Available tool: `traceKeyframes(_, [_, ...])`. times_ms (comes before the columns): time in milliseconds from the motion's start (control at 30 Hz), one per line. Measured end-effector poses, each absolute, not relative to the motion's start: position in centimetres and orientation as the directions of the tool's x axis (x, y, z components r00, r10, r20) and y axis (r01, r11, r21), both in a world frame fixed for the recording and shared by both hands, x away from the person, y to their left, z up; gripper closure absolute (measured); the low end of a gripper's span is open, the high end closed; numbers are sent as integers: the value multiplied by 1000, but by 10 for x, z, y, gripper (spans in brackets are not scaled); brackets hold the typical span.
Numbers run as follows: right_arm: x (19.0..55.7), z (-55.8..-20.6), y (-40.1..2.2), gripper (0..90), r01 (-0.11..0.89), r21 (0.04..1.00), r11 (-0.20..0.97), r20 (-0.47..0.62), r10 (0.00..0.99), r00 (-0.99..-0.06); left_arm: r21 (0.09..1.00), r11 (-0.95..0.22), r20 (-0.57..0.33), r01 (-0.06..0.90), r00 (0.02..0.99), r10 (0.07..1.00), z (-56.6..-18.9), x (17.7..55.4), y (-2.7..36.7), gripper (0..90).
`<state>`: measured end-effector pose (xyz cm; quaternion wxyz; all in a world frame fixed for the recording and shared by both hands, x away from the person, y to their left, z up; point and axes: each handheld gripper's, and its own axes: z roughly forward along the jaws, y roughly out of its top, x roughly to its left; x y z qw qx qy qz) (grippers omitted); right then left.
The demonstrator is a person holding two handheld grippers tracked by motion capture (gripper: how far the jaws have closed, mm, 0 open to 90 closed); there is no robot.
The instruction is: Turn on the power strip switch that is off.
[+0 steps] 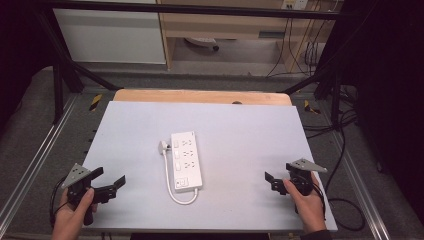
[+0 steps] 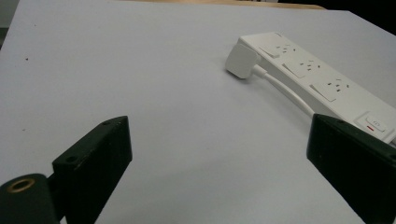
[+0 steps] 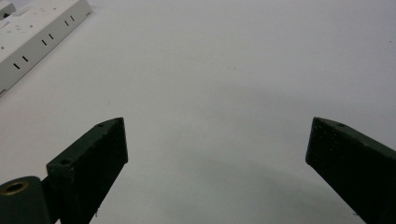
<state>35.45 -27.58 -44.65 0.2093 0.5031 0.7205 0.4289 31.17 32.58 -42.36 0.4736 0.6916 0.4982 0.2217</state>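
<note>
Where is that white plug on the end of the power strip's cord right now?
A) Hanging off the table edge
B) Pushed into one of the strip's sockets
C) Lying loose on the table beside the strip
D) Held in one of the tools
C: the plug lies flat on the table next to the strip, in no socket, with both tools away from it.

power strip [image 1: 186, 161] mid-table [image 1: 240, 130] | plug [image 1: 164, 146] just left of strip's far end | left gripper [image 1: 111, 181] near-left of strip | right gripper [image 1: 272, 181] near-right
</note>
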Motion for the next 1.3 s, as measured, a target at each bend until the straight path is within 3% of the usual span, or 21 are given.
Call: traceKeyframes(1300, [357,-447,-267,40,542,825,160,130,879,-458,897,-8,-204,443,430,879,-405,318,323,79])
